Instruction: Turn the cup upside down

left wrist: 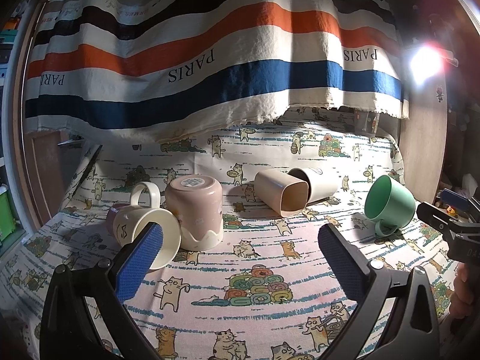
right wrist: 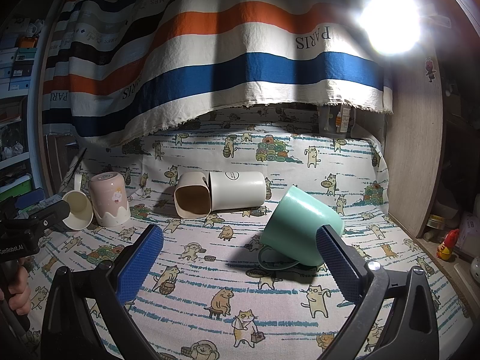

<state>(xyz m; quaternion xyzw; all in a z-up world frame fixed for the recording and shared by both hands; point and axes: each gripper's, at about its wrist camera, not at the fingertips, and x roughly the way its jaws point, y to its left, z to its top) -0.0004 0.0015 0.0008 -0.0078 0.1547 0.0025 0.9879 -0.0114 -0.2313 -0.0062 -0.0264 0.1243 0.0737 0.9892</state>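
A green mug (right wrist: 303, 228) lies tilted on its side on the cat-print cloth, handle down; it also shows in the left wrist view (left wrist: 390, 204). My right gripper (right wrist: 240, 252) is open and empty, its right pad beside the green mug. A pink cup (left wrist: 195, 210) stands upside down at the left; it also shows in the right wrist view (right wrist: 109, 198). A cream mug (left wrist: 144, 225) lies on its side against it. My left gripper (left wrist: 240, 249) is open and empty, its left pad in front of the cream mug's mouth.
A beige square cup (left wrist: 282, 192) and a white cup (left wrist: 318, 183) lie on their sides at the middle back. A striped PARIS cloth (left wrist: 210, 60) hangs behind. A wooden panel (right wrist: 414, 150) bounds the right side. A bright lamp (right wrist: 390, 24) glares at upper right.
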